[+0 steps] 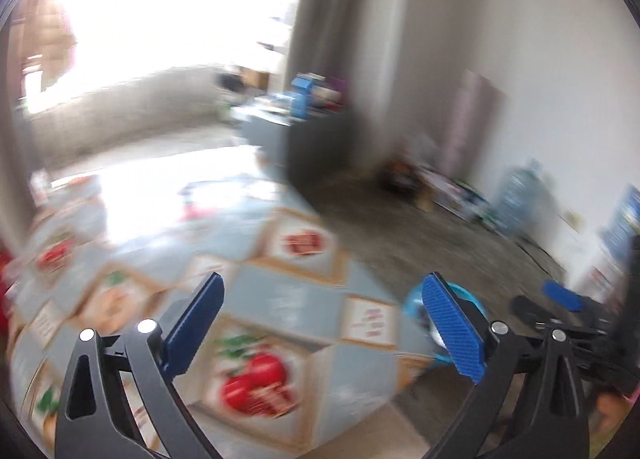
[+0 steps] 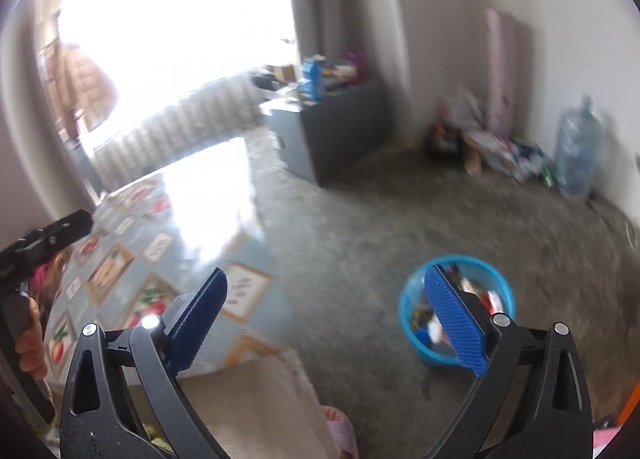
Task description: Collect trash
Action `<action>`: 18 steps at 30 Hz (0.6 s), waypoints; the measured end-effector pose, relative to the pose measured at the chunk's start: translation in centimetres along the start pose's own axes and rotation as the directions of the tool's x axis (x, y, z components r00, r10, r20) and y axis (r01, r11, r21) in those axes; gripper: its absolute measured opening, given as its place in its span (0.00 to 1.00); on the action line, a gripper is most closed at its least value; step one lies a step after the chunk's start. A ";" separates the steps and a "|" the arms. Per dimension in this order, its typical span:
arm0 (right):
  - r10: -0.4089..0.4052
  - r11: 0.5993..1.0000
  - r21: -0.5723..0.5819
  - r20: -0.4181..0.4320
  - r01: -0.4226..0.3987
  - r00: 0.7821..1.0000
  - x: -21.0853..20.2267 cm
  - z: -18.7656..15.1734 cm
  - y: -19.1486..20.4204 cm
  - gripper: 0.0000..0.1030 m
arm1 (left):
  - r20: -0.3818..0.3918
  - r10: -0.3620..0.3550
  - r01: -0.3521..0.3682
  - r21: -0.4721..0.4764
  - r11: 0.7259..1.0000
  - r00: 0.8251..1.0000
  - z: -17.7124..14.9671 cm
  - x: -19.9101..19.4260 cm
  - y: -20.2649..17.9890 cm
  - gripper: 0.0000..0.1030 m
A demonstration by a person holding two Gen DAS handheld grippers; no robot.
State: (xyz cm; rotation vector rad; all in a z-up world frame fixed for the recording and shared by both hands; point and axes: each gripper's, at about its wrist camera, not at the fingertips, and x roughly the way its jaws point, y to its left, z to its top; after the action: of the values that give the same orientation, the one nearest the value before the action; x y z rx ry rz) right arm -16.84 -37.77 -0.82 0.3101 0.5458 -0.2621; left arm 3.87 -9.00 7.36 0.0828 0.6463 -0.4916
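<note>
— Well, both grippers were up off the floor, and nothing was in either. The left gripper point(image 1: 320, 323) had its fingers spread wide over the table point(image 1: 280, 299) with its fruit-print cloth, empty.

— Same for the right gripper point(image 2: 328, 323): wide open, empty, hanging above the carpet point(image 2: 360, 219). Why so high?

— I judged they were between pickups. Everything was blurred, so I couldn't say more.

— And the trash?

— Sitting in the blue bin point(image 2: 456, 311) on the carpet, right of the table. The right view showed wrappers and scraps inside it, partly behind that gripper's right finger.

— The left view gave less there, didn't it?

— Only a sliver of the bin point(image 1: 412, 307) past its right finger, contents hidden. It did catch the right gripper at its edge, though. More clutter point(image 2: 492, 147) lay along the far wall by a water jug point(image 2: 576, 147); whether that was trash, I couldn't tell.
</note>
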 end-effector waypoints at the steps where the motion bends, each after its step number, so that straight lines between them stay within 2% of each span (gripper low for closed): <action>1: 0.001 1.000 -0.027 0.016 0.000 1.000 -0.3 0.1 0.8 0.92 | 0.017 0.056 -0.056 -0.022 0.998 0.998 -0.6 -0.6 0.8 0.94; 2: 0.002 0.998 -0.056 0.032 0.000 0.999 -0.5 0.2 1.6 0.92 | 0.024 0.121 -0.120 -0.047 0.992 0.992 -1.3 -1.3 1.5 0.94; 4: 0.015 0.996 -0.093 0.047 -0.011 0.999 -0.9 0.2 3.0 0.92 | 0.011 0.191 -0.190 -0.073 0.979 0.981 -2.5 -2.1 2.5 0.94; 8: 0.055 0.991 -0.127 0.062 -0.047 0.997 -1.3 0.0 4.8 0.92 | 0.016 0.271 -0.269 -0.065 0.961 0.962 -4.1 -3.3 3.4 0.94; 13: -0.037 0.973 -0.222 0.096 0.058 0.995 -1.7 -1.0 7.1 0.92 | -0.013 0.343 -0.343 -0.042 0.938 0.939 -5.6 -3.8 4.0 0.94; 16: -0.046 0.969 -0.238 0.112 0.072 0.993 -2.2 -2.4 7.9 0.92 | -0.034 0.391 -0.392 -0.101 0.914 0.920 -6.9 -4.8 4.8 0.94; 18: -0.043 0.971 -0.230 0.076 0.060 0.996 -2.1 -3.5 8.2 0.92 | -0.055 0.423 -0.426 -0.148 0.892 0.905 -7.8 -5.2 5.0 0.94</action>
State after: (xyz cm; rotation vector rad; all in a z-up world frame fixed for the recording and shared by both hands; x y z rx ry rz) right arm -17.50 -28.60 -0.76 0.0596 0.5094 -0.2559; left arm -1.75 -0.70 3.84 0.0775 0.6634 -0.0145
